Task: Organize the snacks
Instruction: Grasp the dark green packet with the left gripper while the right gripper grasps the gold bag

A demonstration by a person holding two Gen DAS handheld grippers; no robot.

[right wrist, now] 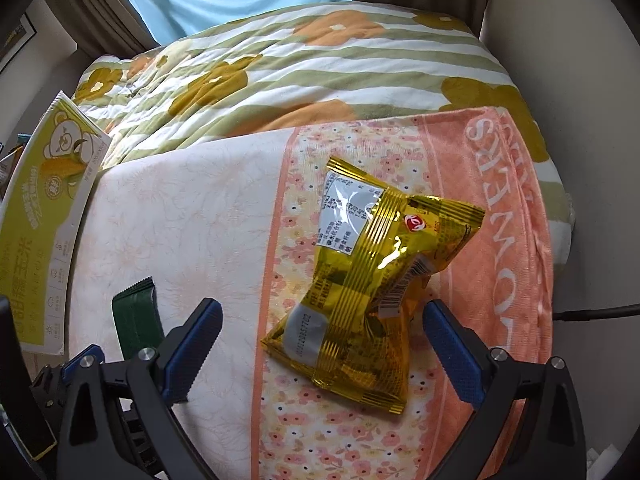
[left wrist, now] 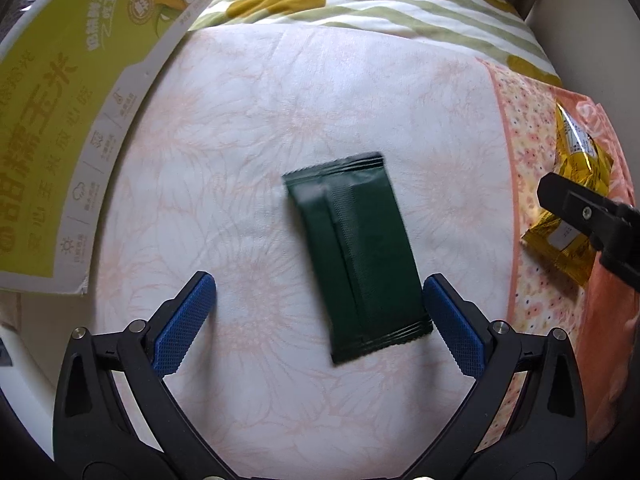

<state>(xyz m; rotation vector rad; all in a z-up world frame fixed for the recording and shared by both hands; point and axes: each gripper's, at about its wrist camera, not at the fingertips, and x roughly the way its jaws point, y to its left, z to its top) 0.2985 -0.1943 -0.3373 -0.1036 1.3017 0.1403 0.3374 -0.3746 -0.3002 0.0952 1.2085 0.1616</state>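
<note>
A striped floral quilt (right wrist: 304, 64) covers the far part of the bed, and over its near part lies a pale towel (left wrist: 280, 100) with an orange flowered border (right wrist: 500, 208) on the right. At the far left a yellow-green corn carton (left wrist: 52, 128) stands at the towel's edge, its flap open — probably where the snacks are meant to go, though its inside is hidden. Two snacks lie on the towel, well apart: a gold foil snack bag (right wrist: 368, 272) on the flowered border to the right, and a dark green sachet (left wrist: 356, 256) flat on the pale middle. The left gripper (left wrist: 320, 320) hovers over the sachet with its jaws wide; the sachet's near right corner sits just beside the right blue pad (left wrist: 452, 328), so the packet is off-centre in the gap. The right gripper (right wrist: 324, 344) is likewise spread wide and holds nothing, the gold bag's near end between its pads. The risks lie in the grasp: the thin sachet lies flat on soft cloth, so closing could pinch towel with it or slide off the sachet, and the puffy, slick foil bag could squirt out from a pinch on its corner.
</note>
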